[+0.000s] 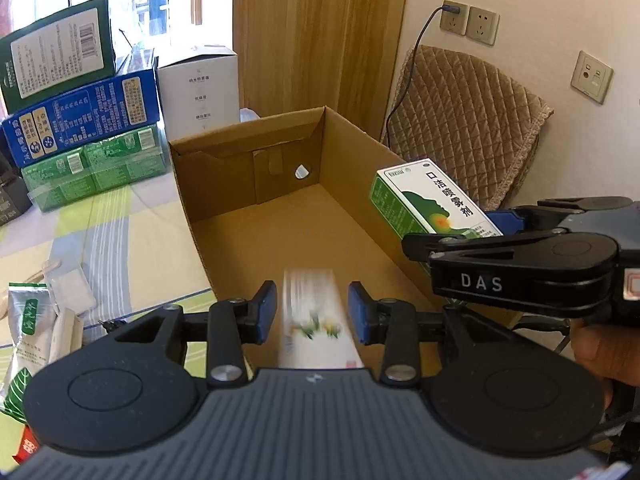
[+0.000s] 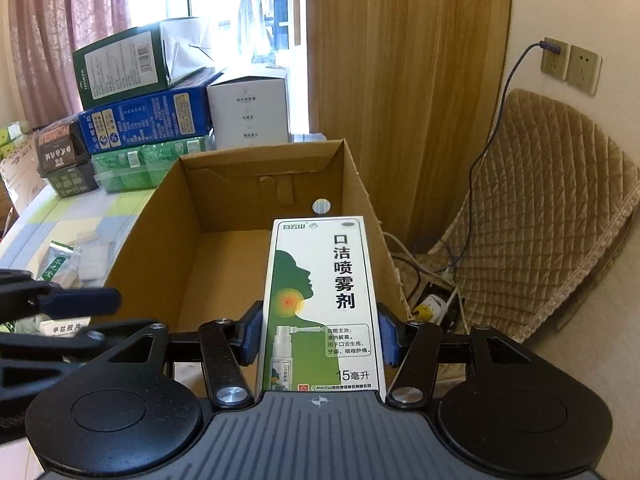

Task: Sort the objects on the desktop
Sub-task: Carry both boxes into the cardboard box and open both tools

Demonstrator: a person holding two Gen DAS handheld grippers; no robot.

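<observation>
An open cardboard box stands on the table; it also shows in the right wrist view. My left gripper is open above the box's near end, and a white carton, blurred by motion, is between the pads without touching them. My right gripper is shut on a green-and-white spray carton and holds it over the box's right wall; the carton shows in the left wrist view, as does the gripper.
Stacked green, blue and white cartons stand behind the box. Sachets and small packets lie on the striped cloth at left. A quilted chair and a power strip with cables are at right by the wall.
</observation>
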